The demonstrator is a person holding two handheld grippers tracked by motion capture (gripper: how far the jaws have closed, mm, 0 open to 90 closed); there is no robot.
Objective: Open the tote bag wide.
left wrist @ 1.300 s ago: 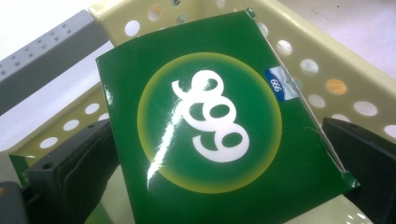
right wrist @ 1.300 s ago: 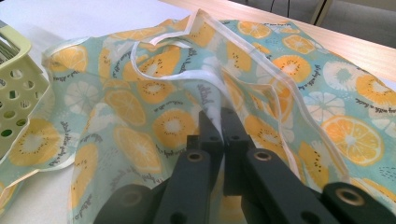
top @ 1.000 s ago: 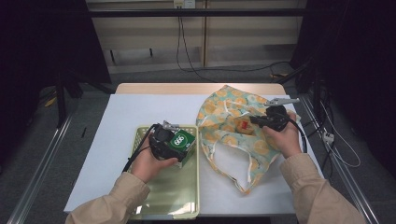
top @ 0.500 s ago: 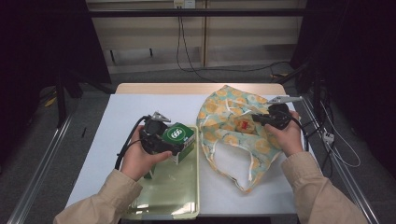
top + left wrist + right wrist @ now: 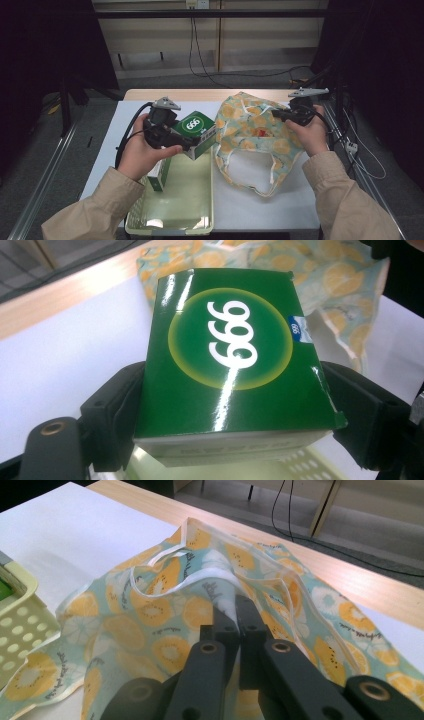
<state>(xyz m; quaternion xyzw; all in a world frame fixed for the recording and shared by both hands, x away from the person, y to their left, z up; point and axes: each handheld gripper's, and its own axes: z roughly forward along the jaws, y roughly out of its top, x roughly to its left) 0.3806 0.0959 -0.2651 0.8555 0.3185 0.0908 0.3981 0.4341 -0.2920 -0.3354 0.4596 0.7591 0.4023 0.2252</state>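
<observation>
A glossy green box with a yellow ring and white digits hangs above the tray's far right corner, next to the bag. My left gripper is shut on the green box, one jaw on each side. A fruit-print cloth bag lies spread on the white table. My right gripper is shut on the cloth bag's white-trimmed edge and holds it raised. In the right gripper view the jaws of my right gripper meet on a fold of cloth.
A pale green perforated tray sits at the table's near left, with a second green-and-white box standing at its left wall. A small red patch shows on the bag. The tray's corner lies left of the bag. Cables hang behind the table.
My left gripper has lifted the green box out of the tray, up and to the right toward the bag. The right gripper has risen slightly with the bag's edge.
</observation>
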